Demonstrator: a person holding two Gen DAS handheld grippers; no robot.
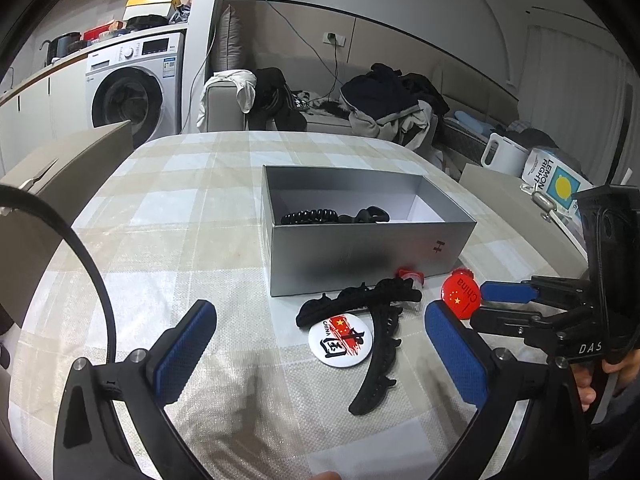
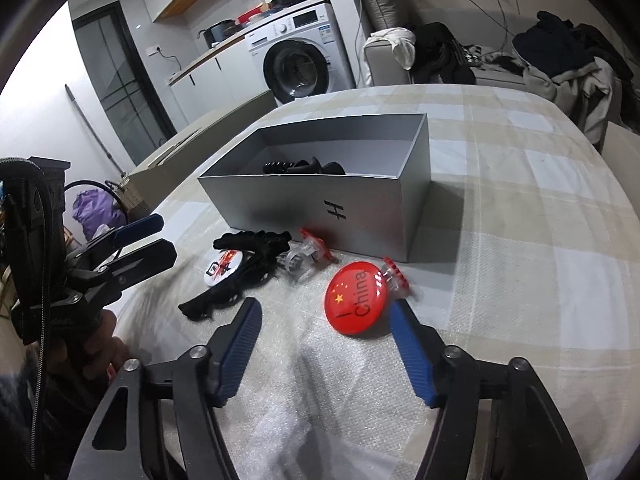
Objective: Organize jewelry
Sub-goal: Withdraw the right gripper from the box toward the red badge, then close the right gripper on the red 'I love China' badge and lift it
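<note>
Left claw (image 1: 320, 344): spread wide, empty, hovering just short of white badge (image 1: 340, 340) and black hair clips (image 1: 380, 320).
Right claw (image 2: 324, 344): wide, empty, red badge (image 2: 357, 298) just ahead between fingertips, likely next pick.
Grey box (image 2: 320, 208): beyond both claws, open-topped, dark hair pieces inside.
Tabletop (image 2: 520, 280): checked cloth; laundry room behind.

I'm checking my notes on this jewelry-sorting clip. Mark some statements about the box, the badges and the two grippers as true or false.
1. The grey rectangular box has its lid on. False: it is open.
2. A black coiled hair tie lies inside the box. True.
3. The round red China badge is inside the box. False: it lies on the checked tablecloth.
4. The round white China badge touches a black hair claw clip. True.
5. The right gripper grips the red badge. False: it is open, like the left gripper.
</note>
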